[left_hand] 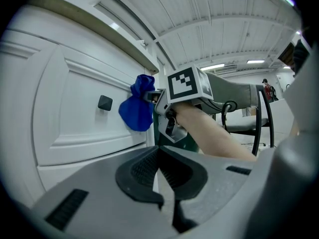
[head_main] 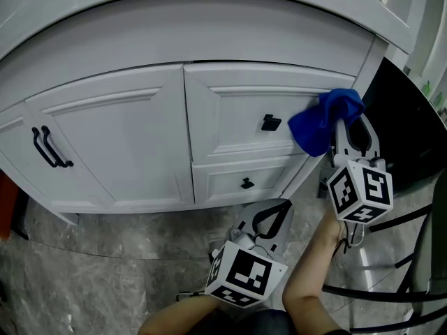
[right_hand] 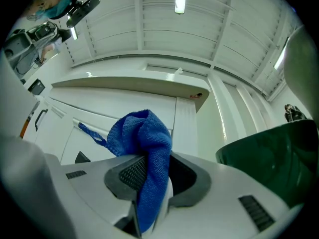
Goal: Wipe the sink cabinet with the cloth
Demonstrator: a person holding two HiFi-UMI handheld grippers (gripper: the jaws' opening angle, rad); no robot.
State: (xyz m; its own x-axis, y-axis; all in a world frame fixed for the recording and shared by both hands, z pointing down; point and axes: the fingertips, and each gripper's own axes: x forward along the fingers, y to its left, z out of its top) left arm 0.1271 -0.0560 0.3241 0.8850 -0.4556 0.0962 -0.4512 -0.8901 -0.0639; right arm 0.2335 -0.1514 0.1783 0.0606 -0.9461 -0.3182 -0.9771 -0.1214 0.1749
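One wiping pass is judged under way on the sink cabinet (head_main: 126,138), where the cloth (head_main: 321,121), clamped in the right gripper (head_main: 340,132), is apparently pressed to the right edge of the upper drawer (head_main: 237,128). The left gripper (head_main: 271,218) is held closed on nothing; a leftward sweep is called for next.

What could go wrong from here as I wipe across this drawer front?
The cloth is bunched in the right tongs with a loose tail. On a sweep to the left, it may snag on the black knob. Only a narrow fold is clamped, so hard pressure might pull it free. The bunch covers little of the tongs, so their bare tips could scrape the white drawer front.
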